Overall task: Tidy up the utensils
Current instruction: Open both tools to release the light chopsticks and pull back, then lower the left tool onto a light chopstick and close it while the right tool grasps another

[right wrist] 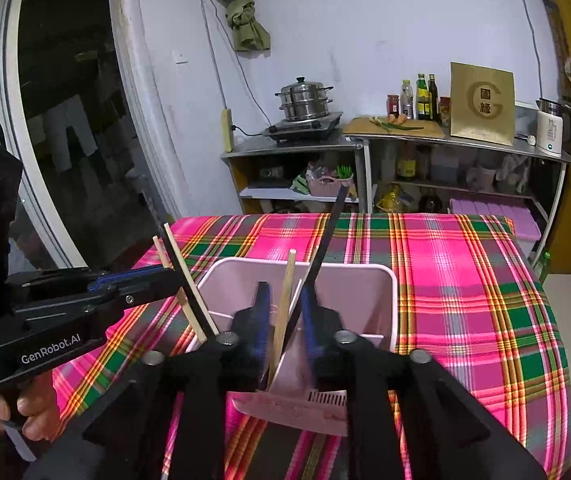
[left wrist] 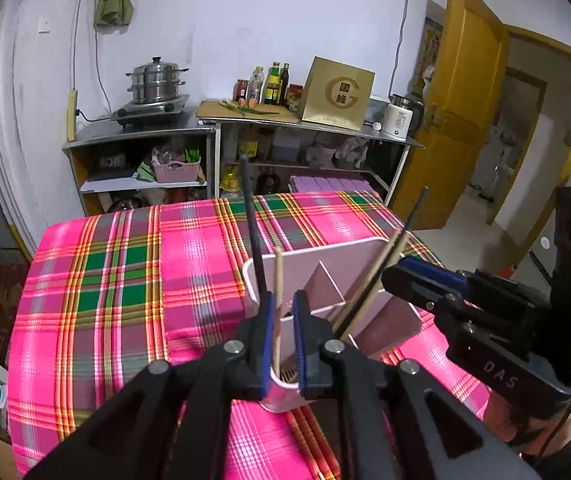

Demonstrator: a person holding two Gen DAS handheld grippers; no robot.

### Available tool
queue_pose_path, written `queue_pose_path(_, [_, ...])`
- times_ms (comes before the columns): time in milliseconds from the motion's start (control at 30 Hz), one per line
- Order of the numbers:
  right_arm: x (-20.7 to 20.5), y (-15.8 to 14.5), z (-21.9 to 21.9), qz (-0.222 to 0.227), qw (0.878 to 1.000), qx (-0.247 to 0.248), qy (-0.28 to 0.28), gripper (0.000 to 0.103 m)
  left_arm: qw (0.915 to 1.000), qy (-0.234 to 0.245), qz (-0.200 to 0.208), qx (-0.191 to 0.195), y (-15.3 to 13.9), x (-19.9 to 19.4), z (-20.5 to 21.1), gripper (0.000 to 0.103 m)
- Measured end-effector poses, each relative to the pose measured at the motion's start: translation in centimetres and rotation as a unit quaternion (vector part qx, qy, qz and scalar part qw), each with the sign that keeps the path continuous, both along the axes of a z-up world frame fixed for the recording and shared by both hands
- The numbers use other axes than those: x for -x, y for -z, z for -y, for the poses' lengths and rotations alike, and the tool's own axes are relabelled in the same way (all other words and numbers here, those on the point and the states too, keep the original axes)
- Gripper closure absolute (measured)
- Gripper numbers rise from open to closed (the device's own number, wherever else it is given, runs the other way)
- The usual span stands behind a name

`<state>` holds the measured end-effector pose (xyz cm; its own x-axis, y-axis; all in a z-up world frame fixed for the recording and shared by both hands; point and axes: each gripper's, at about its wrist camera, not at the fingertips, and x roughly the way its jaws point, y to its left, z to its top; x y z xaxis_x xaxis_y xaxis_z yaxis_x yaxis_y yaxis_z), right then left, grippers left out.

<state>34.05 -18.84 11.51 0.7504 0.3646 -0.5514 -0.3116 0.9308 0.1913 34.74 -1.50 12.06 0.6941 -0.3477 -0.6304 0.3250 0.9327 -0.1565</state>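
A pink divided utensil holder stands on the pink plaid tablecloth. My left gripper hovers over its near-left compartment. A wooden chopstick and a black chopstick stand between its blue pads, which show a gap and are open. My right gripper is over the holder's right side, with a wooden chopstick and a black chopstick standing loose between its parted pads. Each gripper shows from the side in the other's view.
Steel shelving against the back wall carries a steamer pot, bottles, a gold box and a white kettle. A yellow door is open at the right. A hand holds the left gripper.
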Motion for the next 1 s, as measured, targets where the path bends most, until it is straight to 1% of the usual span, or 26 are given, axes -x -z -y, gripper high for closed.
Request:
queue_pose_path(67, [0.5, -0.1, 0.2, 0.0, 1.0, -0.001, 0.002, 0.083, 1.0, -0.001, 0.004, 0.002, 0.0, 0.7, -0.1, 0.081])
queue_pose_path(200, [2.1, -0.4, 0.7, 0.007, 1.0, 0.001, 0.003, 0.083, 0.9999, -0.004, 0.012, 0.002, -0.2, 2.5, -0.5, 0.08])
queue_pose_path(300, [4.1, -0.6, 1.2, 0.014, 1.0, 0.004, 0.005, 0.083, 0.9998, -0.006, 0.018, 0.001, -0.1, 4.5, -0.8, 0.08])
queue_pose_path(533, [10.4, -0.2, 2.4, 0.03, 0.999, 0.008, 0.007, 0.083, 0.9994, -0.018, 0.029, 0.004, 1.2, 10.6, -1.8, 0.08])
queue_pose_path(600, [12.5, 0.2, 2.8, 0.033, 0.999, 0.004, 0.004, 0.083, 0.9993, -0.017, 0.031, 0.009, 1.8, 12.6, -2.1, 0.08])
queue_pose_path(733, [16.2, 1.1, 3.4, 0.032, 0.999, 0.0, 0.003, 0.083, 0.9993, -0.019, 0.031, 0.003, 3.1, 15.9, -2.3, 0.08])
queue_pose_path(900, [19.7, 2.5, 4.2, 0.022, 1.0, -0.005, 0.007, 0.083, 0.9993, -0.021, 0.03, 0.006, 4.3, 19.1, -2.4, 0.08])
queue_pose_path(1000, [21.3, 3.4, 4.9, 0.014, 1.0, -0.013, 0.012, 0.083, 0.9992, -0.026, 0.031, 0.0, 5.1, 20.8, -2.6, 0.08])
